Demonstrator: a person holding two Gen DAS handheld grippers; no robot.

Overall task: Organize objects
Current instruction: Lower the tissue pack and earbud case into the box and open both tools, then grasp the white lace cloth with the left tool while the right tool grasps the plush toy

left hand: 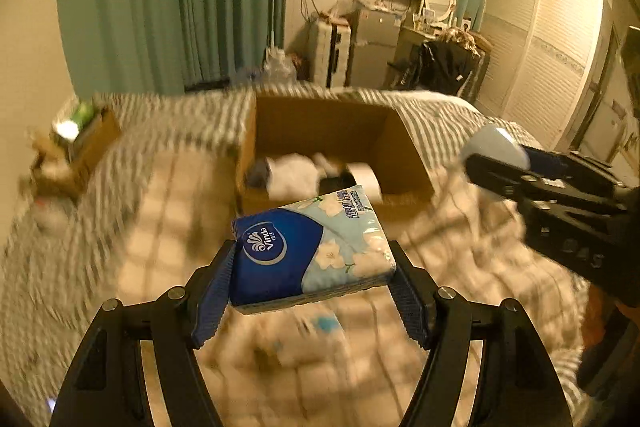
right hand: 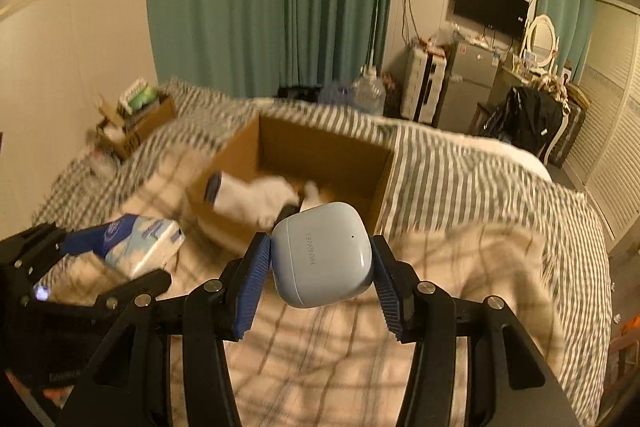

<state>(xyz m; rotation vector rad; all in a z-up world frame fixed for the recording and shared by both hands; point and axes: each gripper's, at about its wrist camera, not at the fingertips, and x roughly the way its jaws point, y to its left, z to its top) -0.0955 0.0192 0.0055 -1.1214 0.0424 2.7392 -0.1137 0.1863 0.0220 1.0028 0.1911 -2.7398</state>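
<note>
My left gripper (left hand: 312, 267) is shut on a blue and floral Vinda tissue pack (left hand: 316, 251) and holds it above the bed, just short of an open cardboard box (left hand: 404, 147). My right gripper (right hand: 322, 259) is shut on a pale blue Huawei earbuds case (right hand: 324, 255), also above the bed near the box (right hand: 320, 143). The box holds white items, a paper roll (left hand: 366, 179) and dark things. The right gripper with the case (left hand: 496, 143) shows at the right in the left wrist view. The tissue pack (right hand: 140, 243) shows at the left in the right wrist view.
The bed has a striped sheet (right hand: 460, 179) and a checked blanket (right hand: 460, 267). A smaller cardboard box (right hand: 140, 119) with green and white items sits at the bed's far left corner. Green curtains, a fridge (right hand: 464, 83), a TV and a louvred wardrobe stand beyond.
</note>
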